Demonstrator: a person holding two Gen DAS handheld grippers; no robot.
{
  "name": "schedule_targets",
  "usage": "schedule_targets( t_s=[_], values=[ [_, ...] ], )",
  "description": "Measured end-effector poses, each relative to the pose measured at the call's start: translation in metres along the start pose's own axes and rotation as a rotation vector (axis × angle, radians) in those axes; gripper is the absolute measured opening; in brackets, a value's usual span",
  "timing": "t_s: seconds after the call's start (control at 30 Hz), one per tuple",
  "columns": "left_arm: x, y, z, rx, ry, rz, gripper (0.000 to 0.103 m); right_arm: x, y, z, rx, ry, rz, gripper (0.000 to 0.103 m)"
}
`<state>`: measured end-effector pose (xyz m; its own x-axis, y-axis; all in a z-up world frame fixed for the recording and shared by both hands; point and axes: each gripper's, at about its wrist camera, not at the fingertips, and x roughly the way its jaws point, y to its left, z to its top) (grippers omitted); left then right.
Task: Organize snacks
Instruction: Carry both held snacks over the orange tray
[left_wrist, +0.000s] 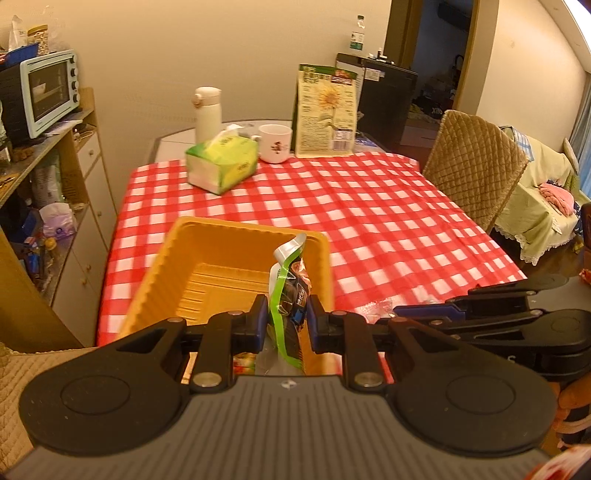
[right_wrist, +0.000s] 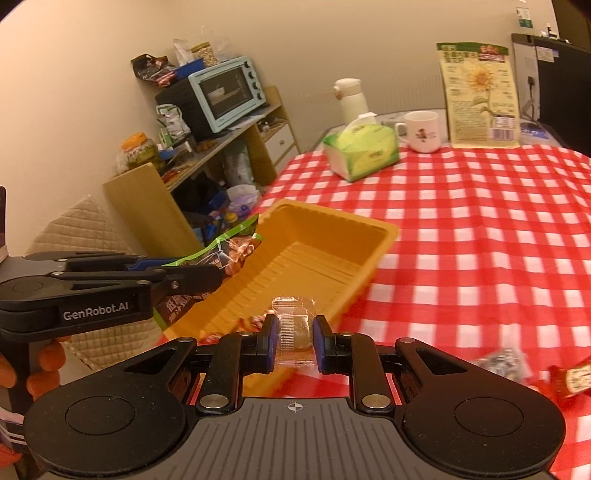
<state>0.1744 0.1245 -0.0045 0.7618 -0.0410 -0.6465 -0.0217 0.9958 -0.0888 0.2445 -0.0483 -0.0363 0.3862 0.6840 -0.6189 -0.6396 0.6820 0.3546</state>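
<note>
Left tool (left_wrist: 286, 317): nearly closed, blue pads clamped on a green-edged snack packet (left_wrist: 290, 291), held upright above the near end of the yellow tray (left_wrist: 177, 258). Seen from the right wrist view as a side profile at the left edge (right_wrist: 207, 275), the same packet (right_wrist: 225, 251) jutting past the tray's left rim.

Right tool (right_wrist: 295, 341): nearly closed, pads gripping a small clear-wrapped snack (right_wrist: 295, 328), poised over the near end of the tray (right_wrist: 369, 236). Visible in the left wrist view only from the side, at lower right (left_wrist: 424, 314).

Yellow tray: empty ribbed floor, resting on the red-and-white checked tablecloth (left_wrist: 388, 221) near the front left part of the table.

Loose snacks at lower right of the right wrist view: a dark crinkled wrapper (right_wrist: 506, 360) and a red-wrapped piece (right_wrist: 576, 376), lying on the cloth.

Far end of table: green tissue box (left_wrist: 221, 162), white mug (left_wrist: 275, 142), white flask (left_wrist: 207, 112), sunflower-printed bag (left_wrist: 327, 110) standing upright.

Background, left: mint-green toaster oven (left_wrist: 48, 92) on a cluttered shelf unit. Right: quilted chair (left_wrist: 476, 166).
</note>
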Motion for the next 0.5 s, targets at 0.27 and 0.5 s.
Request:
schedule_targets(
  t_s=[0.27, 0.5],
  values=[
    [0.009, 0.041, 0.003, 0.017, 0.014, 0.003, 0.020, 0.037, 0.024, 0.005, 0.039, 0.029, -0.031, 0.021],
    [0.027, 0.064, 0.009, 0.045, 0.032, -0.008, 0.020, 0.062, 0.029, 0.014, 0.079, 0.049, -0.075, 0.021]
  ],
)
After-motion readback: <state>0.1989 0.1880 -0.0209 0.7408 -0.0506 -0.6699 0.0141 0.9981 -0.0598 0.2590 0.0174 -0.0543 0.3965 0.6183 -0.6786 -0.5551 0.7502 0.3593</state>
